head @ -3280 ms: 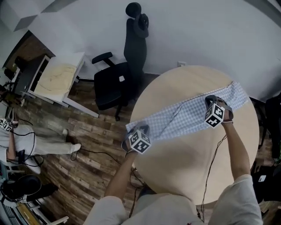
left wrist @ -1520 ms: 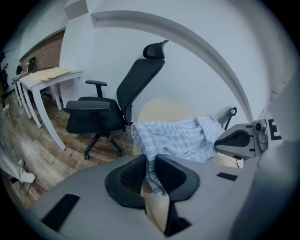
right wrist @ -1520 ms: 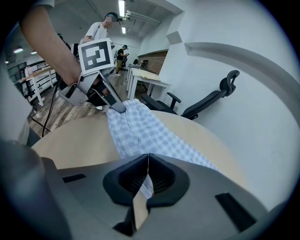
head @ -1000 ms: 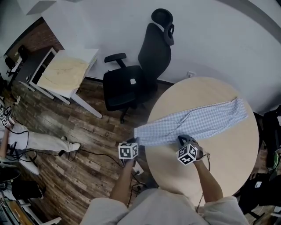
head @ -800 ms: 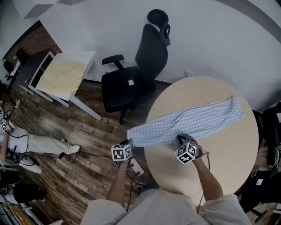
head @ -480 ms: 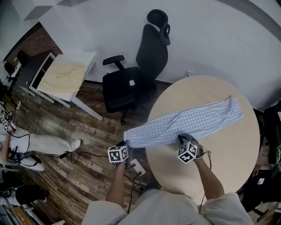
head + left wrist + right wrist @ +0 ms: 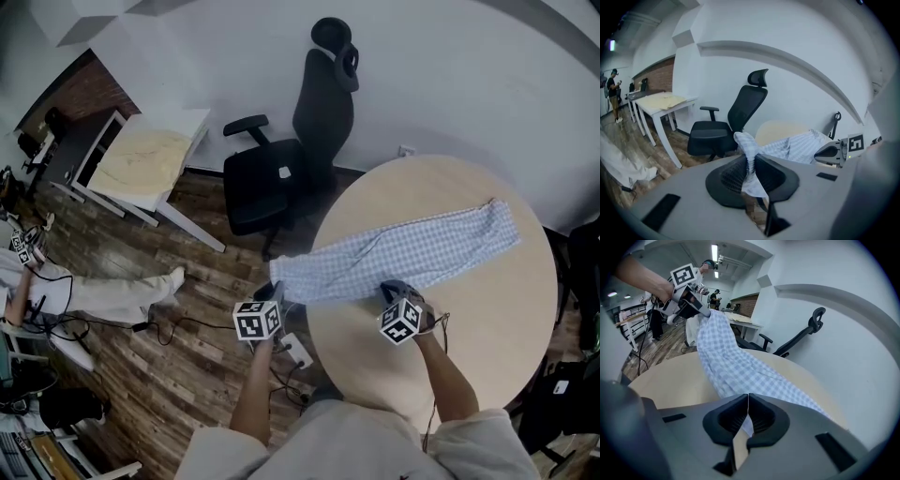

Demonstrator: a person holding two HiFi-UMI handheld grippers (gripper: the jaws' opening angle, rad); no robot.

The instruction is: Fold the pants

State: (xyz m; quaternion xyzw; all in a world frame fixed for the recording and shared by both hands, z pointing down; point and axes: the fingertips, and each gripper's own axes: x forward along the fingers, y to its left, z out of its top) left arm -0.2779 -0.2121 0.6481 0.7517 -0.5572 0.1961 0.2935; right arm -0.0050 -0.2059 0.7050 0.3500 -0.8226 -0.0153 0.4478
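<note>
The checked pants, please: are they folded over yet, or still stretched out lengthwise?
Stretched out, not folded: the pants lie as one long strip across the round table, one end held beyond its edge by the left gripper.

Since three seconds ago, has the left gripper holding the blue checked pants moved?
Yes: the left gripper went from over the round beige table's left rim outward, above the wooden floor.

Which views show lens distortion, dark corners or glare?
Head view: mild bending at the edges, even light, no glare on the table. Left gripper view: strong fisheye, black corners, the pants sharp. Right gripper view: the same black corners; a ceiling lamp shines bright.
</note>
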